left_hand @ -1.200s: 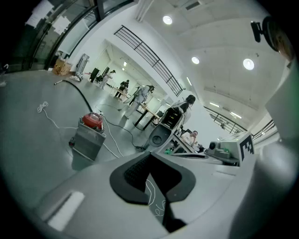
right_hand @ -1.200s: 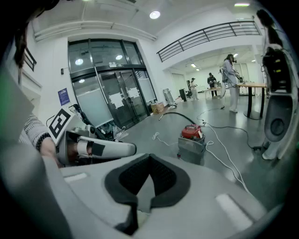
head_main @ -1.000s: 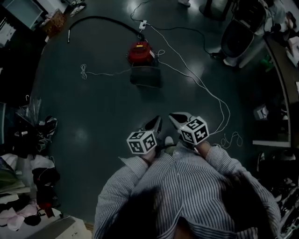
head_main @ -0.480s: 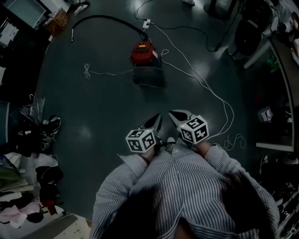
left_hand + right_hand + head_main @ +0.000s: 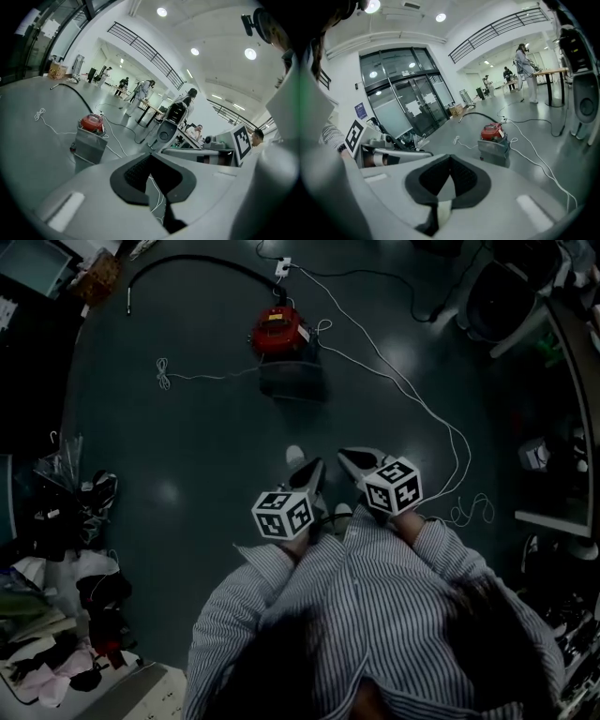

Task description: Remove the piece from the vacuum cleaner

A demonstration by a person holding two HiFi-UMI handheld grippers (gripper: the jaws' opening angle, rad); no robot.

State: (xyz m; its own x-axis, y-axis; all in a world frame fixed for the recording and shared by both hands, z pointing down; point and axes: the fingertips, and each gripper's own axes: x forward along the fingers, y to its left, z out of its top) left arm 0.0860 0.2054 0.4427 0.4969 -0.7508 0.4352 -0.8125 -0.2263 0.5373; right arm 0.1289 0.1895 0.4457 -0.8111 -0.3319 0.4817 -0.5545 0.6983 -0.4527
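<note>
Red-topped, grey-bodied vacuum cleaner. Head view: it stands on the dark floor toward the far edge, well apart from both tongs and straight ahead of them. Left gripper and right gripper are side by side, near the person's striped sleeves.

Left gripper view: jaws pressed together, nothing pinched. Vacuum cleaner lies beyond, left of the tips.

Right gripper view: jaws pressed together, nothing pinched. Vacuum cleaner lies beyond, right of the tips.
</note>
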